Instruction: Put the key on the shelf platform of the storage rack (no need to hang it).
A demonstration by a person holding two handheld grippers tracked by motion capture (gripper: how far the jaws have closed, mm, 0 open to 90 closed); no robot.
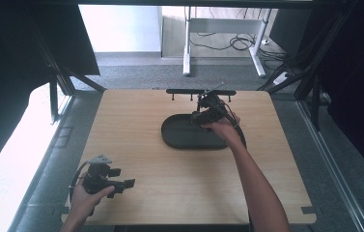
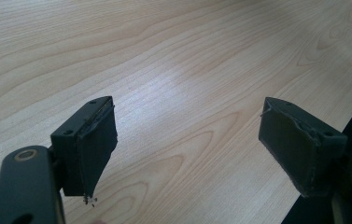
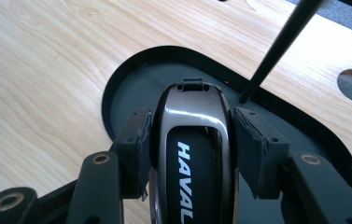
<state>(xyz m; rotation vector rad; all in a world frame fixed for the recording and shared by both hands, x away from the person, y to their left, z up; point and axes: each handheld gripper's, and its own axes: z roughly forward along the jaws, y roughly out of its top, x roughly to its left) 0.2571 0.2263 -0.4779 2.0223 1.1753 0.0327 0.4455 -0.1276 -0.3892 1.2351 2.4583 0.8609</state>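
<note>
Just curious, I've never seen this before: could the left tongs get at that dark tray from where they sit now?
Probably yes. The left tongs stand open near the table's near-left corner, with bare wood between them and the tray; the right tongs, gripping the car key, crowd only its far right side.

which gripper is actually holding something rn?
The right gripper, over the black oval tray: its pads clamp a black glossy HAVAL key fob. The left gripper is open over bare wood.

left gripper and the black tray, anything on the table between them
Nothing: in the high view only bare wooden table runs from the left gripper to the black tray.
</note>
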